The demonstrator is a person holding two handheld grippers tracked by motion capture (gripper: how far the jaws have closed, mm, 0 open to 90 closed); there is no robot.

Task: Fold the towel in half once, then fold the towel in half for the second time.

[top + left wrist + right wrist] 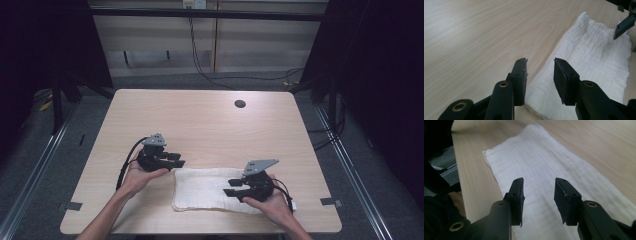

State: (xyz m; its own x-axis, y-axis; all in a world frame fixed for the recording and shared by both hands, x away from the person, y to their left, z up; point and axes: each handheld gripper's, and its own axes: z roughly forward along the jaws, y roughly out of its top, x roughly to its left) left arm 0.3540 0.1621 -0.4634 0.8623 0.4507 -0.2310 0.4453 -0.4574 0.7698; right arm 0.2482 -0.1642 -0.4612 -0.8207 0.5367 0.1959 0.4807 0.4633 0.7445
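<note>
A white folded cloth (pixel 200 189) lies flat on the wooden table (pixel 200 120) near its front edge. My left gripper (pixel 178 160) hovers at the cloth's left end, jaws apart with nothing between them. In the left gripper view the cloth (pixel 594 57) stretches away to the right beneath the open left gripper (pixel 540 62), and a jaw of the other gripper (pixel 622 26) shows at the far end. My right gripper (pixel 231 188) hangs above the cloth's right part, also open and empty. The right gripper view has the cloth (pixel 536 157) running away below the right gripper (pixel 539 181).
A dark round hole (pixel 240 104) sits in the tabletop at the back right. Small grey tape pieces (pixel 74 205) mark the front corners. Black cables (pixel 200 55) hang behind the table, and metal rails (pixel 40 165) run along both sides.
</note>
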